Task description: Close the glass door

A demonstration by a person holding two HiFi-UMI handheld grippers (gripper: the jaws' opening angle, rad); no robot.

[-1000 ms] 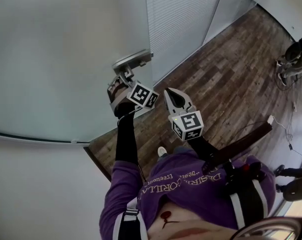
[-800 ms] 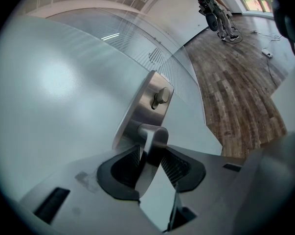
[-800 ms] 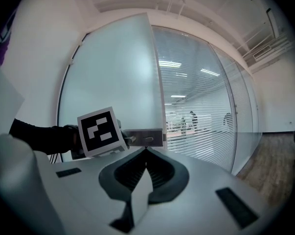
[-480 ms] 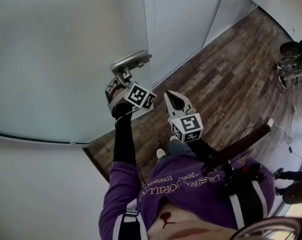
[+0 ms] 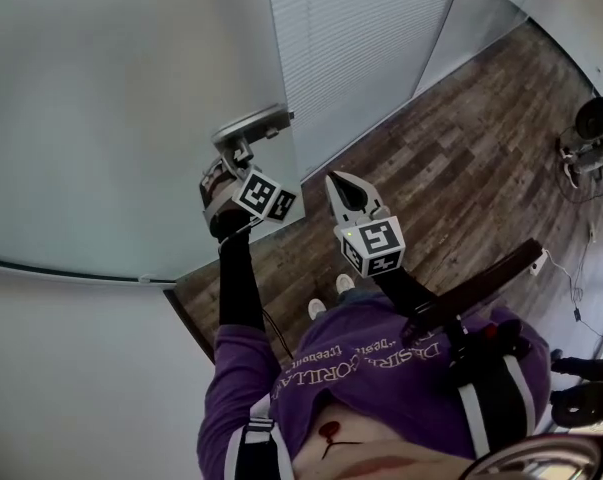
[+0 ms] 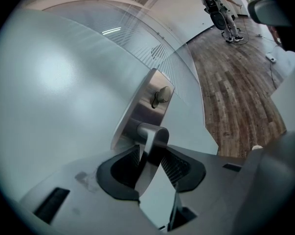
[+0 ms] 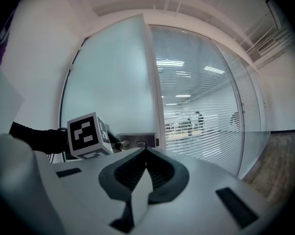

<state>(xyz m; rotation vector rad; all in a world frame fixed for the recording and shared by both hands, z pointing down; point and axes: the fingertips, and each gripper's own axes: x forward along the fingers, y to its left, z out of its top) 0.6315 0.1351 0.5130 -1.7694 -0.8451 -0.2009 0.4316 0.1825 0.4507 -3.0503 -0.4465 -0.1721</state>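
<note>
So my left gripper (image 6: 148, 155) was clamped on the door handle (image 6: 152, 133), both jaws pressed against the sides of the lever just out from where it bends off the metal plate (image 6: 136, 112). That plate sat right at the free edge of the frosted glass door (image 5: 121, 98), with a little thumb-turn knob (image 6: 162, 94) on it just past the handle. From the head view the handle stuck out from the door's edge and my left arm reached straight up to it, so the door was directly ahead of that gripper, touching it only at the lever.

My right gripper (image 7: 146, 153) had its jaws together with nothing between them. It hung just to the right of the left one, clear of the door's edge and over the wooden floor (image 5: 461, 138), pointing toward the striped glass wall (image 5: 361, 38) beside the door. Couldn't tell whether the door had met its frame
</note>
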